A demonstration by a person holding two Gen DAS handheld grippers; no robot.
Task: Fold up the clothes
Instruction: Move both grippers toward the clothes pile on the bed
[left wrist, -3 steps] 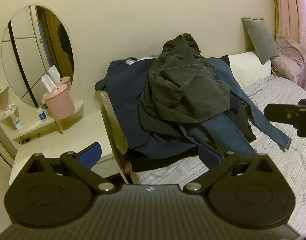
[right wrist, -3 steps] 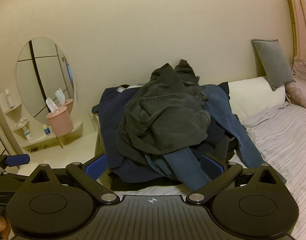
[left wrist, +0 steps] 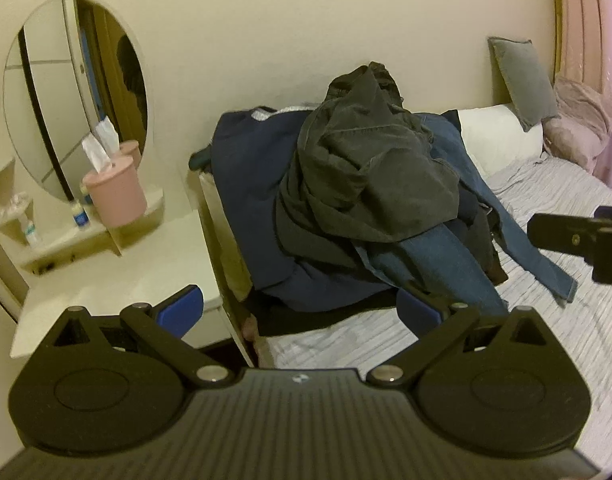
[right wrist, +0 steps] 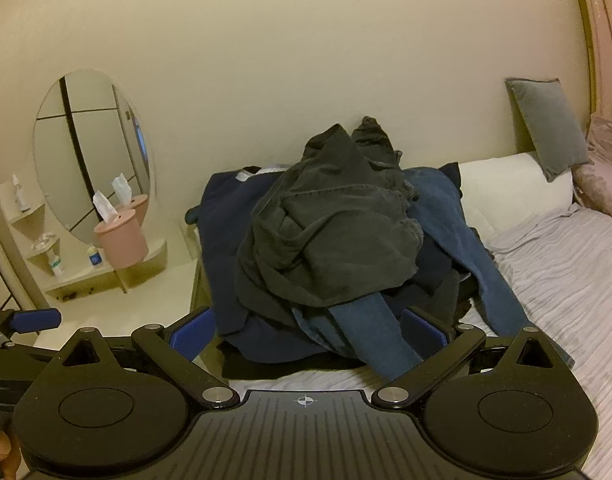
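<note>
A pile of clothes sits at the head of the bed against the wall. On top lies a dark grey garment [left wrist: 370, 176], also in the right wrist view [right wrist: 334, 240]. Blue jeans [left wrist: 442, 256] hang out to the right and front [right wrist: 366, 336]. A navy garment [left wrist: 249, 184] lies on the left side [right wrist: 221, 240]. My left gripper [left wrist: 299, 310] is open and empty, short of the pile. My right gripper [right wrist: 308, 332] is open and empty, just in front of the pile; part of it shows at the right edge of the left wrist view [left wrist: 578, 236].
The bed has a striped grey sheet [left wrist: 546, 320]. A white bolster [right wrist: 506, 192], a grey cushion [right wrist: 550, 128] and a pink pillow [left wrist: 578, 124] lie at the right. Left of the bed stands a white vanity [left wrist: 113, 280] with an oval mirror [left wrist: 73, 96] and a pink tissue holder [left wrist: 113, 196].
</note>
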